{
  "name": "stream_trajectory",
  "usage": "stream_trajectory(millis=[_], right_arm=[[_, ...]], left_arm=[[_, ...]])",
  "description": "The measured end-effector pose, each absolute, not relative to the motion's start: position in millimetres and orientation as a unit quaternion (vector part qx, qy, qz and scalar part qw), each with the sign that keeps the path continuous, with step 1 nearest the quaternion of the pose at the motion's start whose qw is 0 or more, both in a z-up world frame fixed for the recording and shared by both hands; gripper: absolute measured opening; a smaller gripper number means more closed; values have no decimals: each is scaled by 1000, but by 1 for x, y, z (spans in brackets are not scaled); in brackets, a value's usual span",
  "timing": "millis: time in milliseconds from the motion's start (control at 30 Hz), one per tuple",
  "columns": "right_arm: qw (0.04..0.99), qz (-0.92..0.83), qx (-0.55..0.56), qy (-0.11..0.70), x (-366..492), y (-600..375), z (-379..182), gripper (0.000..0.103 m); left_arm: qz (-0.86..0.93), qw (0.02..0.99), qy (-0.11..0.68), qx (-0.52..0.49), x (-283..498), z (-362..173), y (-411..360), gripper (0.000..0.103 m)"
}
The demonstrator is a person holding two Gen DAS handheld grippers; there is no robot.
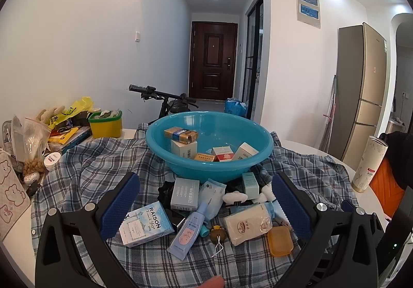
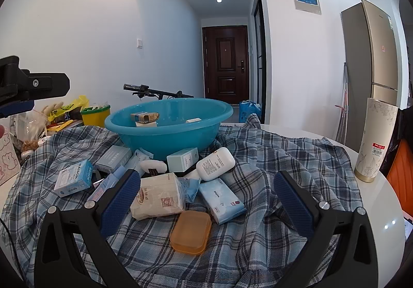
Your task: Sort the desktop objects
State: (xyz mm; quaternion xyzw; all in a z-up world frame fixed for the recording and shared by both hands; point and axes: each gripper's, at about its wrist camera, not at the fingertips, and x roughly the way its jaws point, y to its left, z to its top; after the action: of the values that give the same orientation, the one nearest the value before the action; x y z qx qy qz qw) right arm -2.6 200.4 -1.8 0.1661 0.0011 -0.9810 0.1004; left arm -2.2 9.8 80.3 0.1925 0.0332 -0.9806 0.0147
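Although several small boxes already lie in the blue basin (image 1: 165, 133), a heap before it remains unsorted; left claw (image 1: 206, 204) and right claw (image 2: 207, 193) gape empty.

The blue basin (image 2: 167, 122) hides most of its boxes behind its near wall; small print on the white pouch (image 2: 157, 197) before it stays unreadable.

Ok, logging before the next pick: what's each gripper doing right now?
Left gripper: open, holding nothing, above the pile in front of the blue basin.
Right gripper: open, holding nothing.
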Motion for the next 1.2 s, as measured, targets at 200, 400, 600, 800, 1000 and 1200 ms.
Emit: stream_trajectory(millis=[200, 400, 600, 800, 1000, 1200], right_arm=[[101, -981, 168, 2, -3, 200, -2, 103], [101, -980, 171, 2, -4, 199, -2, 103], [98, -980, 175, 0, -6, 200, -3, 103], [98, -979, 179, 0, -7, 201, -3, 103], [90, -978, 187, 3, -10, 200, -4, 103], [87, -974, 209, 4, -12, 206, -6, 103]], left_arm=[[-982, 12, 34, 183, 0, 78, 9, 103], [-984, 26, 26, 173, 1, 75, 7, 103], [-979, 40, 28, 197, -8, 68, 3, 103], [-979, 40, 21, 200, -9, 67, 4, 103], [-979, 39, 16, 198, -6, 65, 7, 103], [-985, 5, 31, 170, 6, 72, 5, 103]])
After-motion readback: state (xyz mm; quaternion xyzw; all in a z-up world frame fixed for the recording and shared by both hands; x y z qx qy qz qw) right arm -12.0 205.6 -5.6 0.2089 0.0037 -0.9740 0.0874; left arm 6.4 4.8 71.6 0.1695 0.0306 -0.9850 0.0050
